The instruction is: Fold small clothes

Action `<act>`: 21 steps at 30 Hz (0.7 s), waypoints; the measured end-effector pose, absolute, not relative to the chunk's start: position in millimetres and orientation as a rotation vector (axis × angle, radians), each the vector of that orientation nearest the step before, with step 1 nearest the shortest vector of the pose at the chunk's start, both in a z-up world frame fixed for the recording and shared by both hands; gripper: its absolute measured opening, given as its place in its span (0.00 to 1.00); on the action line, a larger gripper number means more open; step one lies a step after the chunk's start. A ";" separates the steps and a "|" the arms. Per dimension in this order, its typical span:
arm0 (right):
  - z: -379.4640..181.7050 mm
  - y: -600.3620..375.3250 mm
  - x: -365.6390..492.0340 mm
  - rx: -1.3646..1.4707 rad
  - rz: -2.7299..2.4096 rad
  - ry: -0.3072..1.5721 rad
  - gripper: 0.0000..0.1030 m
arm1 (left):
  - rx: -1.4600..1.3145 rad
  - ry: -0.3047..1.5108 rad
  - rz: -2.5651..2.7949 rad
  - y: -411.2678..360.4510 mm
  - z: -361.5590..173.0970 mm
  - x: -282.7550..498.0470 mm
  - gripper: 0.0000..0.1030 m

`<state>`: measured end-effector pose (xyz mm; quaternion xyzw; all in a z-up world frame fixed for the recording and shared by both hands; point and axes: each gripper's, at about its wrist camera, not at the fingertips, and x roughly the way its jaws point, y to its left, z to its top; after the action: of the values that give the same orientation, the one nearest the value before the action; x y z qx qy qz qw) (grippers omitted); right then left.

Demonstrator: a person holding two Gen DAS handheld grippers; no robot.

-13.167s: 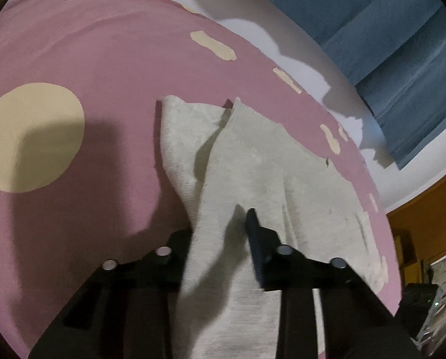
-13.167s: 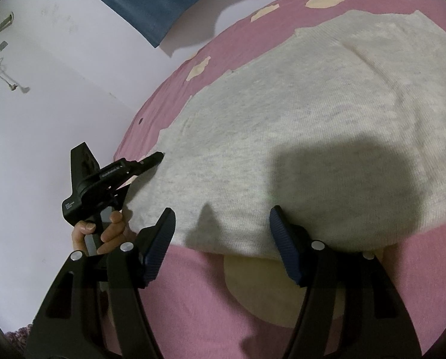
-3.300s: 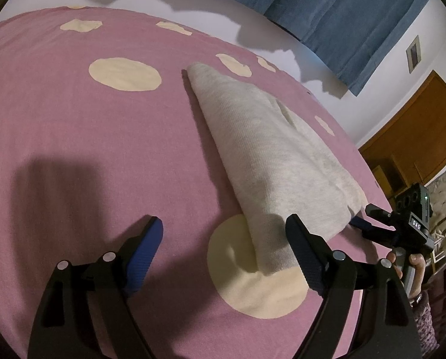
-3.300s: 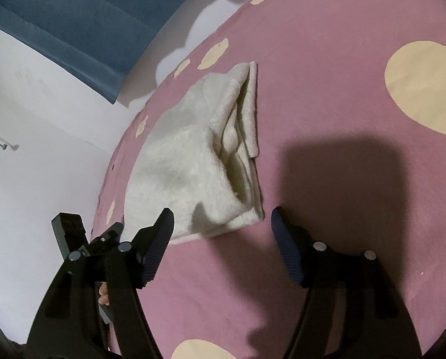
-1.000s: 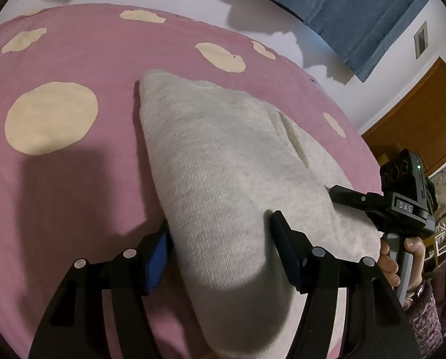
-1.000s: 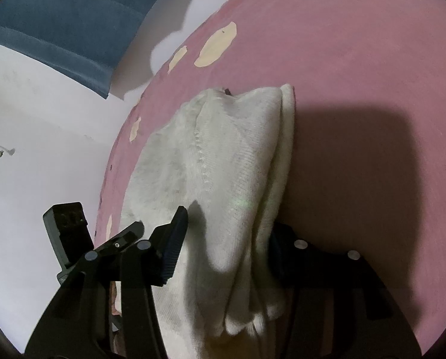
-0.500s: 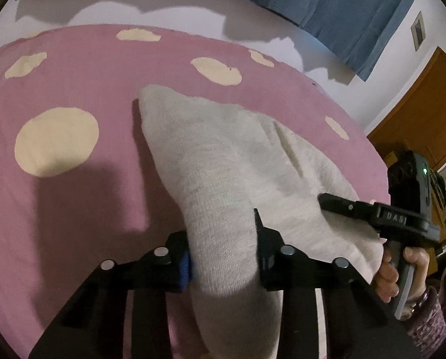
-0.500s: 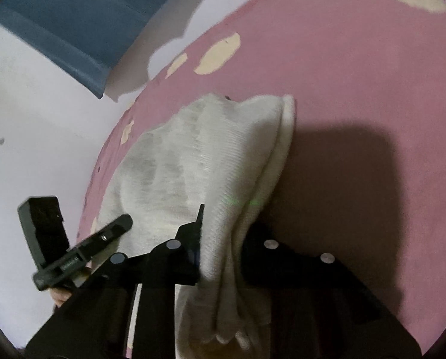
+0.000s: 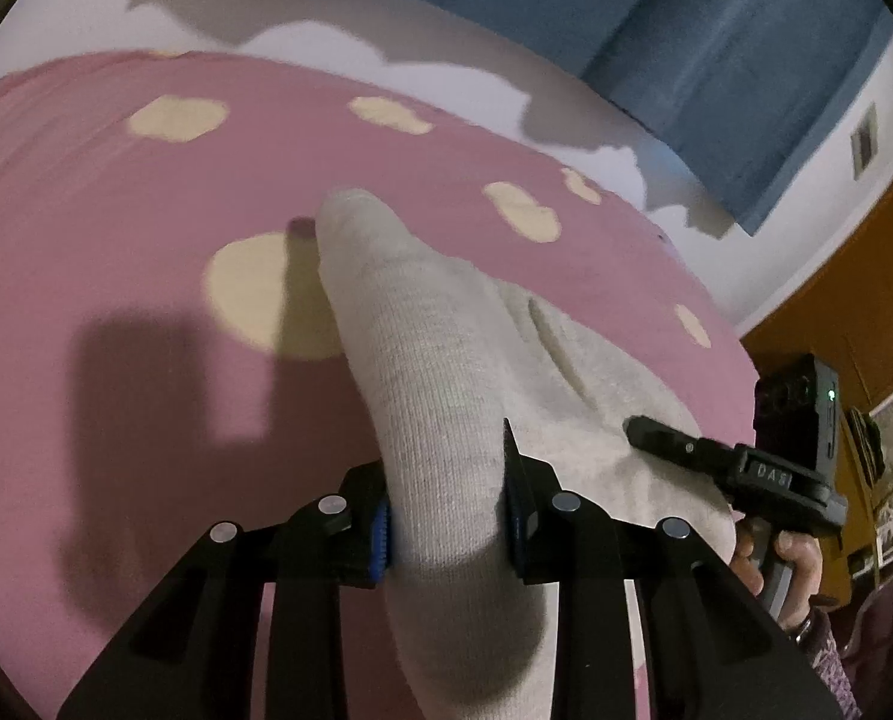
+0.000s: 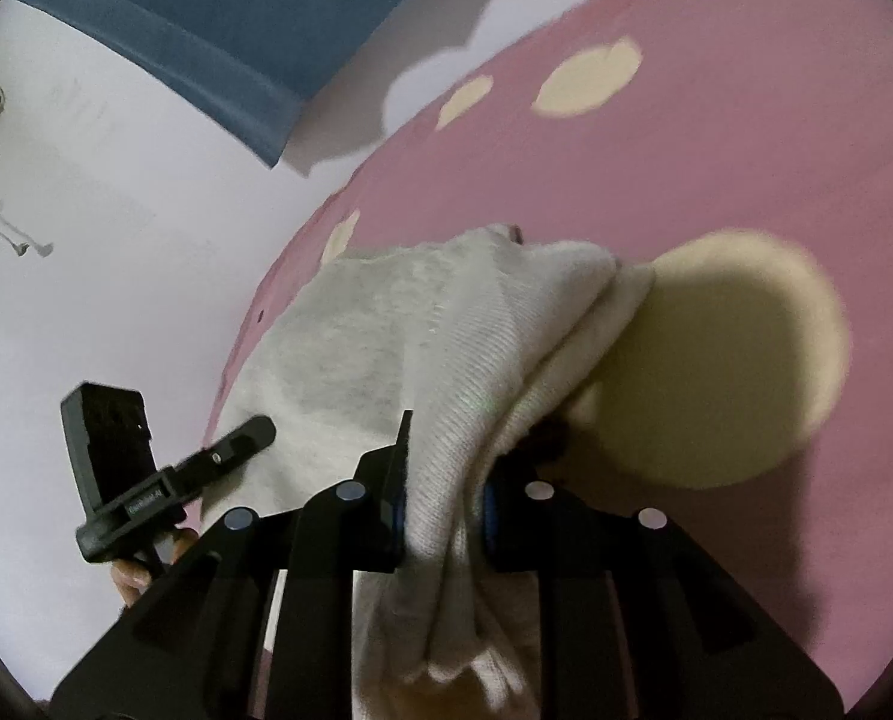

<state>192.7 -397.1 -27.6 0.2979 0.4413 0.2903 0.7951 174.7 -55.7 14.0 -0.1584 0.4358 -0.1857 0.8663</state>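
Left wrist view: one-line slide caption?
Left gripper shut on folded grey garment over pink spotted bedspread.

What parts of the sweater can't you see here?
- Left wrist view: the sweater's near end runs under the left hand-held gripper and off the bottom edge.
- Right wrist view: the sweater's underside is hidden by its own folds; its lower end is blurred.

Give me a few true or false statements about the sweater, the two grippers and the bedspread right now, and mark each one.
1. Both grippers are clamped on the sweater. True: left gripper, right gripper.
2. The sweater is dark blue. False: it is pale grey.
3. The bedspread is pink with cream spots. True.
4. The sweater lies spread out flat. False: it is folded and bunched.
5. The curtain is orange. False: it is blue.
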 end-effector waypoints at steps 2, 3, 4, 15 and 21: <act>-36.9 -389.8 195.0 0.660 0.623 0.976 0.17 | -0.344 0.938 -0.374 -46.5 0.7 171.9 0.29; -42.8 -388.9 196.1 0.676 0.616 0.991 0.17 | -0.359 0.958 -0.370 -42.9 -9.1 171.6 0.30; -46.6 -389.8 196.8 0.692 0.615 1.002 0.18 | -0.370 0.963 -0.372 -40.7 -14.2 171.7 0.32; -40.4 -419.3 159.6 0.745 0.596 1.054 0.50 | -0.502 0.972 -0.438 -19.4 -22.2 132.4 0.74; -39.8 -412.0 132.2 0.710 0.636 1.069 0.50 | -0.560 0.997 -0.562 -25.0 -28.3 104.6 0.77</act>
<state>132.2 -412.0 -39.8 0.3253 0.4902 0.2915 0.7543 104.6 -25.0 -28.3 -0.2613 0.4656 -0.2626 0.8037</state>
